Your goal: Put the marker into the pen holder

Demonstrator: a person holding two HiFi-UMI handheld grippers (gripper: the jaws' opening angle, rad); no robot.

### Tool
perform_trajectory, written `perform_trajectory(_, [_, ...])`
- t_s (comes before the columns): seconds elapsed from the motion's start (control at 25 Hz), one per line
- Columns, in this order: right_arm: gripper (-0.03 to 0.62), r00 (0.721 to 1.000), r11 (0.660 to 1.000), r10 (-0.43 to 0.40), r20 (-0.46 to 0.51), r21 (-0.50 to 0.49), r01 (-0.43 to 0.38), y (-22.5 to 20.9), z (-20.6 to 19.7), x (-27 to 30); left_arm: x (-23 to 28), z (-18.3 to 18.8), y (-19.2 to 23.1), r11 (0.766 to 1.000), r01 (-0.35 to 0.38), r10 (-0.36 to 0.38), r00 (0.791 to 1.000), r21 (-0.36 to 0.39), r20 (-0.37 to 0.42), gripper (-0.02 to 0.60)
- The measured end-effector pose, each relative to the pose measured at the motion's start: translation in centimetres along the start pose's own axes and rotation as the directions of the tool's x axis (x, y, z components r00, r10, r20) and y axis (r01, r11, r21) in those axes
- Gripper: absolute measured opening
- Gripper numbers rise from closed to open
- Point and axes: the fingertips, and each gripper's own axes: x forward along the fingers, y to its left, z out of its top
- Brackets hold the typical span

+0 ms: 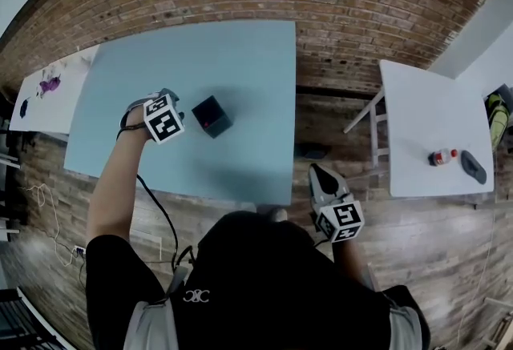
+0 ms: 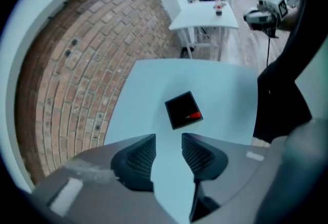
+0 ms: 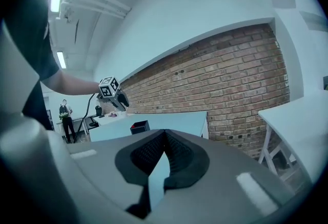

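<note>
Left gripper [image 2: 168,142] hangs over the pale blue table [image 1: 232,60] with its jaws spread apart and nothing between the ribbed pads [image 2: 139,156]. Only bare tabletop shows through the gap, so it is released and empty. That fits where the marker [image 2: 193,115] is: not in any grip but inside the pen holder [image 2: 183,110], a black square cup standing upright on the table. In the left gripper view the holder sits at 12 o'clock just beyond the jaw tips, apart from them. In the head view it is at about 3 o'clock of that gripper, near it but not touching. Of the marker only a red end shows, resting toward the 4 o'clock corner of the holder's dark mouth; the rest of it is lost in the shadow inside, and nothing else can be seen in the cup. Judged from this, the placing looks done, and the open jaws poised short of the holder suggest a hand free to draw away. The right gripper [image 3: 164,140] plays no part: it hangs off the table's near edge, at about 5 o'clock of the table in the head view. Its jaws are pressed together tip to tip on nothing, likely parked there to keep clear of the work.
</note>
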Motion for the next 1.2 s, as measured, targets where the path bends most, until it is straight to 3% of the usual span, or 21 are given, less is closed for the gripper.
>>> perform_trajectory(0.08, [0.006, 1.0, 1.0, 0.02, 0.003, -0.016, -0.02, 0.2, 0.8, 0.5, -3.0, -0.1, 1.1, 0.991, -0.038, 0.054, 0.99, -0.125, 0.132, 0.143])
perform_trajectory(0.16, [0.006, 0.999, 0.999, 0.04, 0.01, -0.026, -0.04, 0.4, 1.7, 1.2, -6.3, 0.0, 2.0, 0.967, -0.063, 0.132, 0.953, -0.246, 0.274, 0.09])
perform_trajectory(0.28, [0.006, 0.997, 0.996, 0.074, 0.013, -0.044, -0.074, 1.3, 2.5, 2.4, -10.7, -0.2, 1.7, 0.921, -0.081, 0.268, 0.842, -0.381, 0.469, 0.064])
perform_trajectory(0.36, [0.006, 0.995, 0.994, 0.097, 0.001, -0.055, -0.097, 2.0, 2.6, 3.1, -12.3, -1.0, 0.2, 0.888, -0.067, 0.34, 0.763, -0.455, 0.55, 0.06])
perform_trajectory(0.44, [0.006, 0.993, 0.991, 0.115, -0.012, -0.062, -0.115, 2.7, 2.6, 3.6, -12.9, -2.1, -1.9, 0.855, -0.04, 0.387, 0.712, -0.517, 0.585, 0.041])
perform_trajectory(0.48, [0.006, 0.992, 0.99, 0.124, -0.016, -0.066, -0.124, 3.0, 2.7, 3.8, -12.8, -2.7, -3.1, 0.841, -0.027, 0.4, 0.703, -0.54, 0.588, 0.032])
perform_trajectory(0.64, [0.006, 0.988, 0.984, 0.153, -0.021, -0.085, -0.155, 4.3, 3.1, 4.8, -10.6, -4.2, -7.7, 0.801, 0.061, 0.39, 0.701, -0.596, 0.597, 0.008])
perform_trajectory(0.84, [0.006, 0.985, 0.978, 0.171, -0.023, -0.117, -0.172, 5.1, 4.0, 5.9, -9.3, -3.4, -11.2, 0.749, 0.204, 0.368, 0.663, -0.63, 0.652, 0.008])
perform_trajectory(0.96, [0.005, 0.981, 0.978, 0.196, -0.003, -0.075, -0.195, 5.5, 4.7, 6.5, -9.8, -2.8, -11.8, 0.729, 0.254, 0.372, 0.633, -0.636, 0.679, 0.008])
perform_trajectory(1.08, [0.003, 0.979, 0.98, 0.198, 0.042, 0.002, -0.199, 5.4, 5.7, 7.1, -11.0, -2.0, -11.5, 0.727, 0.277, 0.381, 0.599, -0.629, 0.704, 0.008])
perform_trajectory(1.2, [0.005, 0.981, 0.983, 0.185, 0.051, 0.007, -0.186, 5.5, 6.0, 7.6, -10.9, -1.6, -11.5, 0.73, 0.287, 0.378, 0.587, -0.62, 0.716, 0.008])
